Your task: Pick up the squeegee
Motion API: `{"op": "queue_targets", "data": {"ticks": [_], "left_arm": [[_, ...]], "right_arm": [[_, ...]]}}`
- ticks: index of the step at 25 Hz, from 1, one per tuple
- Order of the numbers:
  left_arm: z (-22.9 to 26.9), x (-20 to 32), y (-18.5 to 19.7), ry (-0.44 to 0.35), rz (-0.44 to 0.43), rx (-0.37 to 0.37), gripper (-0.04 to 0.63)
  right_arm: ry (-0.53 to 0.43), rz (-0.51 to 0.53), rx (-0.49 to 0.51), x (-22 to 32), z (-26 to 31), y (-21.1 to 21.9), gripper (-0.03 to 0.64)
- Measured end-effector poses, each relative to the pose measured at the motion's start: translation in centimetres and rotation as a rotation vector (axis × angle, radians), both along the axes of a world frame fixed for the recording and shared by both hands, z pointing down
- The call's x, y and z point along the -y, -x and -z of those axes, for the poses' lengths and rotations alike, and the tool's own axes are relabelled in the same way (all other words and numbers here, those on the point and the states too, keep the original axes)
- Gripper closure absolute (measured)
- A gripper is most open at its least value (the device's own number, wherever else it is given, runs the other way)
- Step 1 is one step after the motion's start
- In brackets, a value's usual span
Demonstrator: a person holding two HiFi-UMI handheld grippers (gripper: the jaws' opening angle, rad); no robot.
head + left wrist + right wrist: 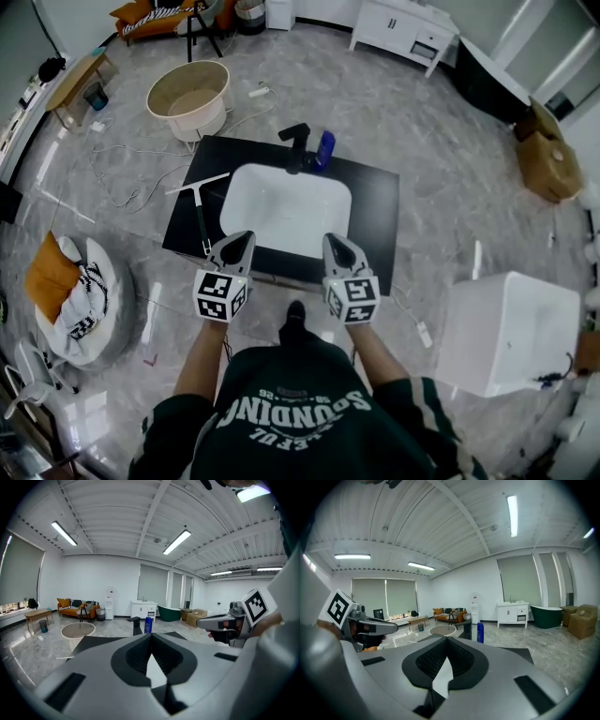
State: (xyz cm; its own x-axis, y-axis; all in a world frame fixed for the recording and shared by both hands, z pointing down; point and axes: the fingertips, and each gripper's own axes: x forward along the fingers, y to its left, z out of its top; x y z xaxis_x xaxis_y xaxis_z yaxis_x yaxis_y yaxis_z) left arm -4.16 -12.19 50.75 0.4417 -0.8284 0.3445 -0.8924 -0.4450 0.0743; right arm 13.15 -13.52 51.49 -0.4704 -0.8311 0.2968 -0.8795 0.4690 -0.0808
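The squeegee (201, 214) lies on the left part of a black countertop (375, 211). Its pale blade is at the far end and its dark handle points toward me. My left gripper (246, 238) hovers at the counter's near edge, just right of the handle's end and apart from it, shut and empty. My right gripper (334, 239) is level with it over the near rim of the white sink (286, 208), also shut with nothing in it. In the left gripper view the closed jaws (151, 635) point at the faucet (136, 624) and blue bottle (148, 625).
A black faucet (296, 145) and a blue bottle (324, 148) stand behind the sink. A round beige tub (190, 98) sits on the floor beyond the counter. A white box (506, 330) is at the right, a beanbag (80, 300) at the left, and cables (122, 178) trail over the floor.
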Motion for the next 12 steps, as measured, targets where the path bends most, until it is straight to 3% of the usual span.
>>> {"op": "queue_targets", "data": {"ticks": [7,12], "left_arm": [[1.0,6.1,1.0,-0.008,0.046,0.002,0.594],[1.3,8.8,1.6,-0.009,0.049,-0.012,0.594]], "right_arm": [[0.0,0.09,-0.034,6.2,0.6,1.6,0.615],[-0.004,0.094,-0.037,8.7,0.9,2.6,0.615]]}}
